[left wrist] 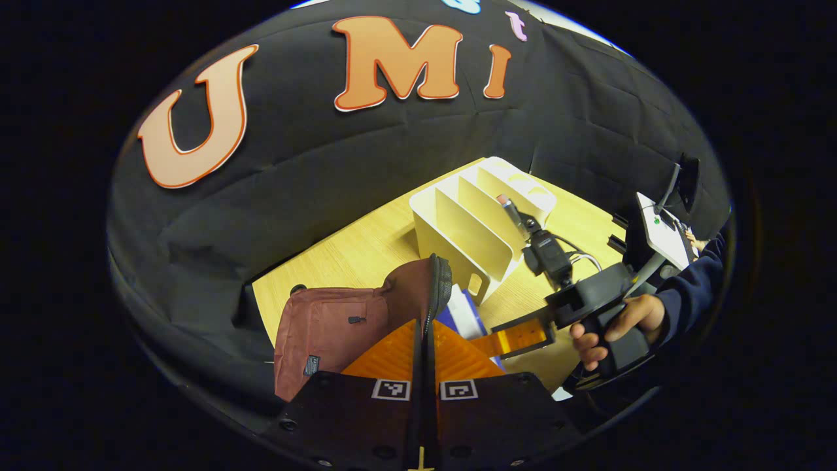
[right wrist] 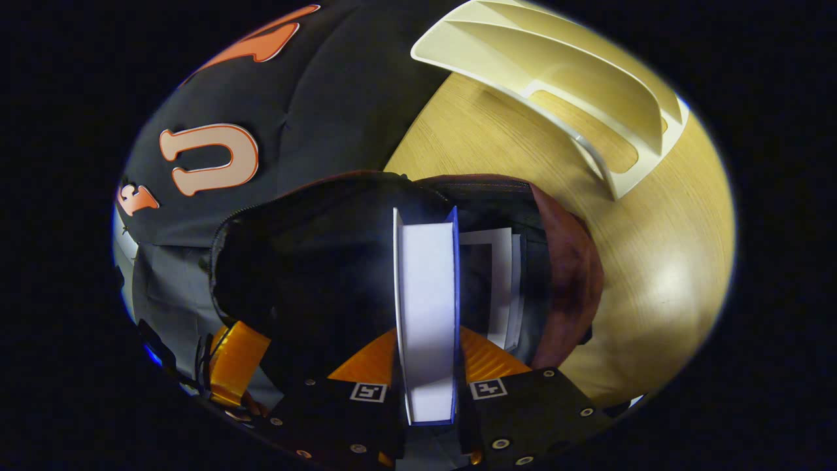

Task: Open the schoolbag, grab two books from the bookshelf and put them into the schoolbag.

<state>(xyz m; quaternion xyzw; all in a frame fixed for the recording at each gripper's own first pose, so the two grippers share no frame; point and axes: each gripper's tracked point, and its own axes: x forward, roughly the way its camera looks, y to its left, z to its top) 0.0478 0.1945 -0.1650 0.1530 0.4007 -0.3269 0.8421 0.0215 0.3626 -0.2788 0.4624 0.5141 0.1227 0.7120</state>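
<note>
The maroon schoolbag point(left wrist: 327, 324) lies on the wooden table point(left wrist: 366, 248). My left gripper point(left wrist: 424, 340) is shut on the bag's zipped rim and holds the mouth up. In the right gripper view the bag point(right wrist: 569, 275) gapes open with a dark inside. My right gripper point(right wrist: 426, 340) is shut on a blue-covered book point(right wrist: 425, 307), spine up, at the bag's mouth. A second book point(right wrist: 503, 288) stands inside the bag beside it. The white bookshelf point(left wrist: 484, 216) stands behind the bag with bare slots. In the left gripper view a hand holds the right gripper point(left wrist: 516, 337) at the bag's right side.
The bookshelf point(right wrist: 562, 72) lies close beyond the bag in the right gripper view, with bare table point(right wrist: 654, 261) to its right. Black cloth wall rings the table's back and left. A sleeve point(left wrist: 693, 288) and the gripper's handle take up the right side.
</note>
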